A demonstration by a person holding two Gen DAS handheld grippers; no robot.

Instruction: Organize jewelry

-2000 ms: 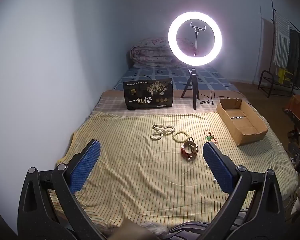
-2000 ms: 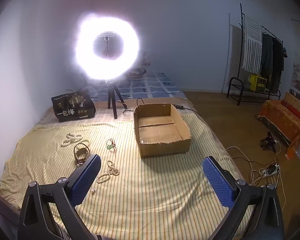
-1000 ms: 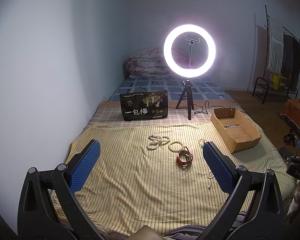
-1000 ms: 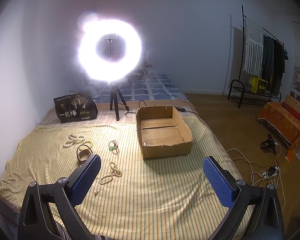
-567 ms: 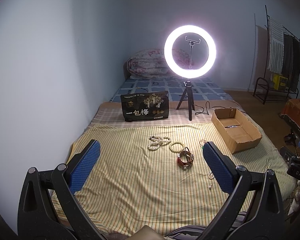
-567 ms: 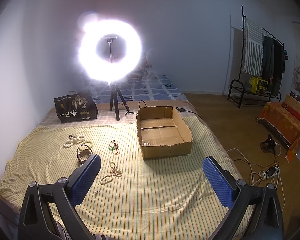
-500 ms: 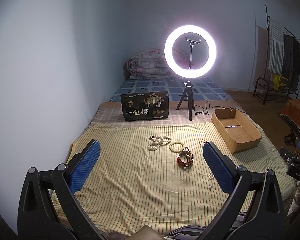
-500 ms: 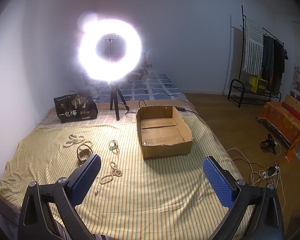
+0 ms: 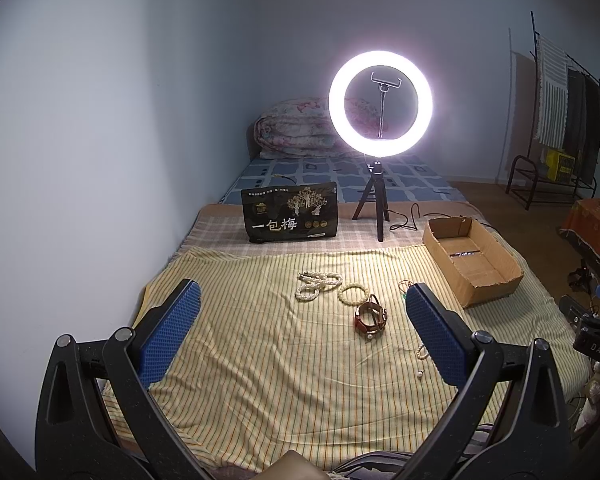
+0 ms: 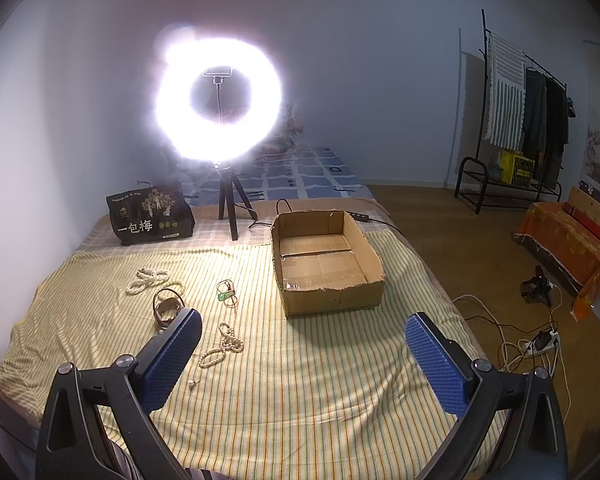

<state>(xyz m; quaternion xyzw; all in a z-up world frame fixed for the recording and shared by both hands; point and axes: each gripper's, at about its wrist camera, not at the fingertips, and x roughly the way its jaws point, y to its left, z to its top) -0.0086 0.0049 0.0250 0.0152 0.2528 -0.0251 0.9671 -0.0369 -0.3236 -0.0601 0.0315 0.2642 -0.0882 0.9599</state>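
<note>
Left wrist view: I hold my left gripper [image 9: 300,328] jaws wide, empty; the watch [image 9: 371,317] lies at 1 o'clock. My right gripper [image 10: 302,354] gapes too, cardboard box [image 10: 332,300] at 12.

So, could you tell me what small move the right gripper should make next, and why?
Probably lower the open right gripper toward the cream bead strand just ahead of its left finger: the brown cardboard box looks empty, and all jewelry lies on the striped yellow cloth.
</note>
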